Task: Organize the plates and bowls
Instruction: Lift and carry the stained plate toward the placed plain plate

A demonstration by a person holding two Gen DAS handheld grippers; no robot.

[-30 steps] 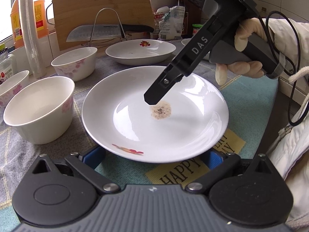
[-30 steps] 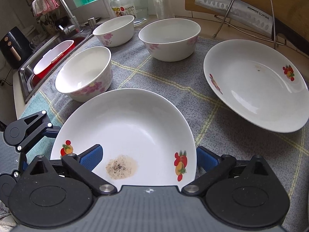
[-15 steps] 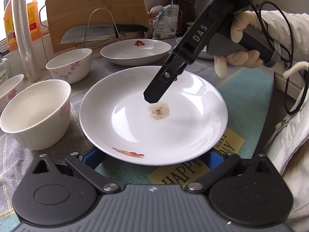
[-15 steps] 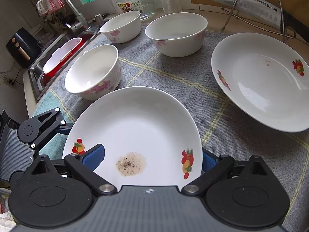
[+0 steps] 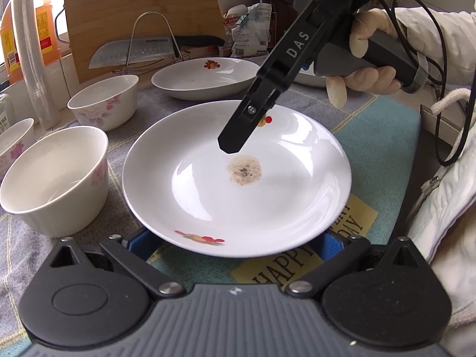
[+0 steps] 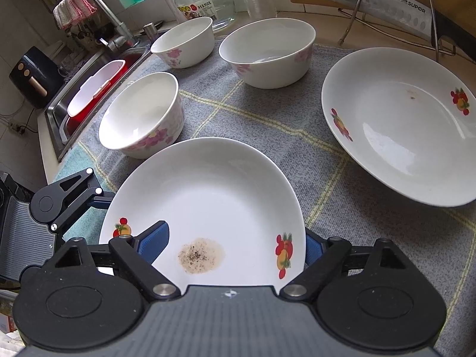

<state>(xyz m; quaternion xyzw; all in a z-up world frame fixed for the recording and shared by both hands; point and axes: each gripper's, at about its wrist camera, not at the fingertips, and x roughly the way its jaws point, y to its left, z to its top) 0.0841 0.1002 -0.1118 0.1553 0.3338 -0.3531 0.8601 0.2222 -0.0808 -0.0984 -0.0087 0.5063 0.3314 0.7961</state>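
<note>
Both of your grippers sat at one soiled plate on the cloth-covered counter.

Your right gripper [image 6: 235, 239] straddled the near edge of the plate [image 6: 214, 196], one blue pad above its well and the other outside the rim; its jaws were closing and had not yet pinched it. Your left gripper [image 5: 235, 242] stayed spread, its pads low at the plate's opposite rim, gripping nothing. A brown speckled stain [image 5: 244, 170] marked the plate's middle. Three bowls [image 6: 142, 116] stood apart to the left, and a second plate [image 6: 401, 125] lay well to the right.
</note>
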